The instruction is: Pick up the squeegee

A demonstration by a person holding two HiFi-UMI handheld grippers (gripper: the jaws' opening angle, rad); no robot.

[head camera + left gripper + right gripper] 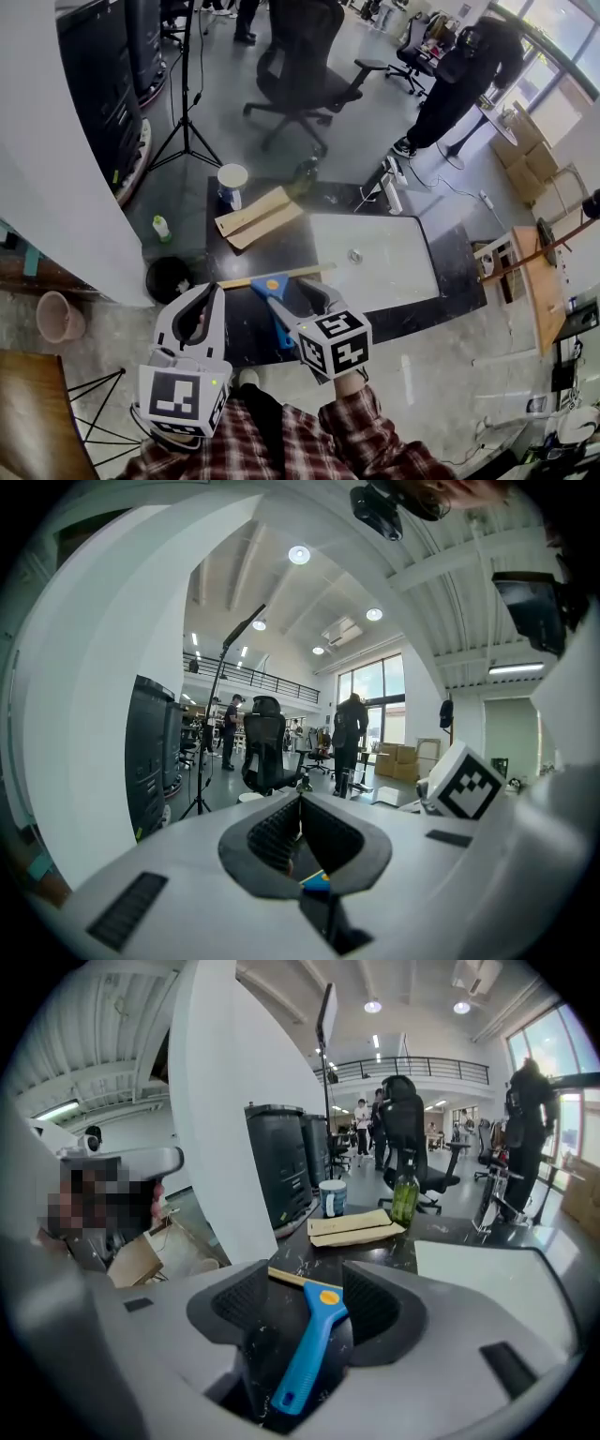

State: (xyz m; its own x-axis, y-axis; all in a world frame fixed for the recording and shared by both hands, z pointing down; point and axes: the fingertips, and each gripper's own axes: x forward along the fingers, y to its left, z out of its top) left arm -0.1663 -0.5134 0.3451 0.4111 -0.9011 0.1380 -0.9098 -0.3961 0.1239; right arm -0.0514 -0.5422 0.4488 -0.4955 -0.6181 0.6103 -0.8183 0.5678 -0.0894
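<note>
Two black-white square codes show on right gripper's marker cube (335,344). Print on cup (232,178) too small to read. Squeegee (309,1344), blue handle w/ yellow dot, tan blade, lies flat on dark table (253,258) near front edge. Right gripper (305,1281) jaws spread wide either side of handle, pads not touching it. Left gripper (214,289) jaws closed tip to tip, empty, beside blade's left end. Behind squeegee: cardboard strips (258,217), green bottle (405,1194), white sheet (375,258) to right. Office chair (300,75), tripod (187,122), standing person (459,80) on floor beyond table.
</note>
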